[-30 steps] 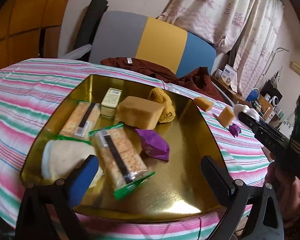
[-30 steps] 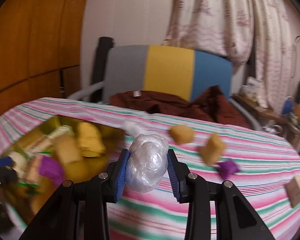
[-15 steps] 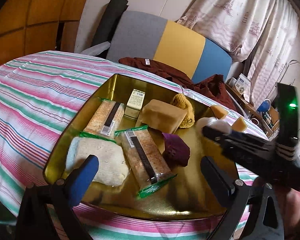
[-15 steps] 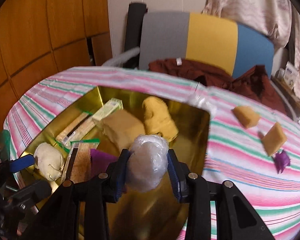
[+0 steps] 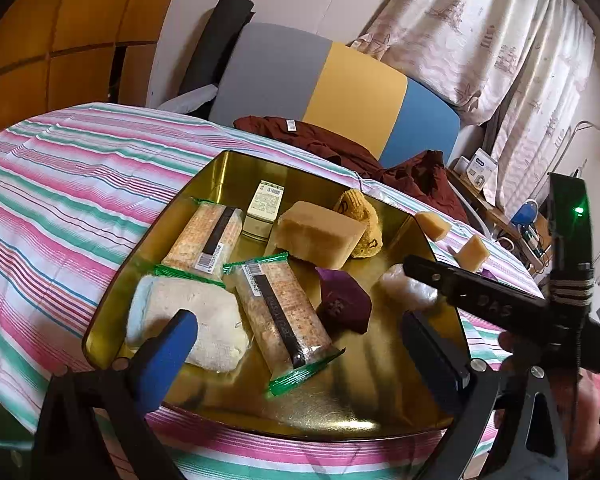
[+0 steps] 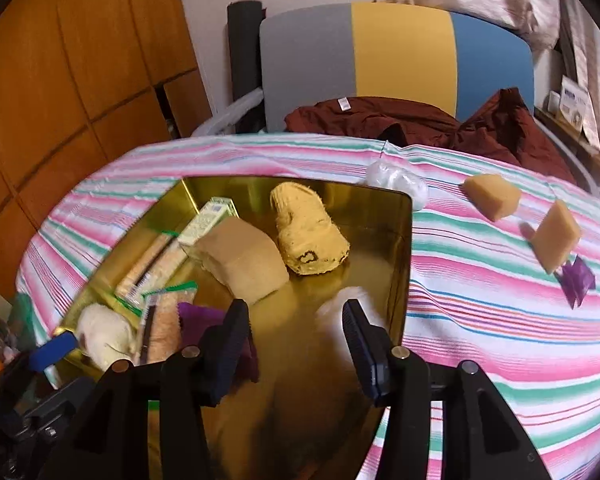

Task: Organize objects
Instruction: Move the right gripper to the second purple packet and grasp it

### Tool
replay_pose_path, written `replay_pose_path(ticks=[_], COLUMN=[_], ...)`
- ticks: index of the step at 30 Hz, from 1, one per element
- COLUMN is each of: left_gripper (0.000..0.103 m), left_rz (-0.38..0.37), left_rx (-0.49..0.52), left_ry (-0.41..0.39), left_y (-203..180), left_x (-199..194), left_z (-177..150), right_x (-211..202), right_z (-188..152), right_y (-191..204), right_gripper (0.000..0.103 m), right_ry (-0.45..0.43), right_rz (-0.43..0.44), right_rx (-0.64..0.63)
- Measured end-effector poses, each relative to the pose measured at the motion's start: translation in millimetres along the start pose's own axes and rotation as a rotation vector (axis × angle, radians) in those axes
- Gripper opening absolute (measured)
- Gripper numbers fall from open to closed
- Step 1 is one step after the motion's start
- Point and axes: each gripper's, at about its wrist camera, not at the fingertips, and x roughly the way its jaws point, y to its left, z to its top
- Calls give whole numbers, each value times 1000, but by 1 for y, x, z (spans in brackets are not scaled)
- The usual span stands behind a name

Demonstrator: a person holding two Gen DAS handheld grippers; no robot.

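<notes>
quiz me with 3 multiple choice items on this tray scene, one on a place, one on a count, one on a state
1. Where does the purple packet nearest the cracker packs lie?
A. inside the gold tray
B. on the chair
C. on the striped cloth

2. How many tan sponge pieces lie on the striped cloth outside the tray?
A. none
B. two
C. four

3. How do the left gripper's jaws stand?
A. shut on a cracker pack
B. shut on a towel
C. open, holding nothing

Answers:
1 A, it rests on the floor of the gold tray, beside a cracker pack.
2 B, two lie to the right of the tray in the right wrist view.
3 C, its fingers stand wide apart above the tray with nothing between them.
</notes>
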Motion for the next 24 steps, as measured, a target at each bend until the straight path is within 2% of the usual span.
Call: replay_pose_path(ticks=[4,12,19,24], left_gripper=[102,102,103,103], left_rz=[-12,-38,-41,-48], left_rx=[18,59,95,137], left_ry=[-8,0,-8,-15], left_y=[-4,-18,-28,-38], left_x=[-1,0,-4,-5], left_z=[-1,-6,-9,-10], right_x=[-16,-46,-56,-56], right_z=[-2,-13,-26,-41], right_y=[-9,-45,-96,-139], right_gripper=[49,49,49,49], right_ry=[-36,-104,-108,-77], right_rz=[17,-73,-187,-248], right_rx=[18,7,57,129])
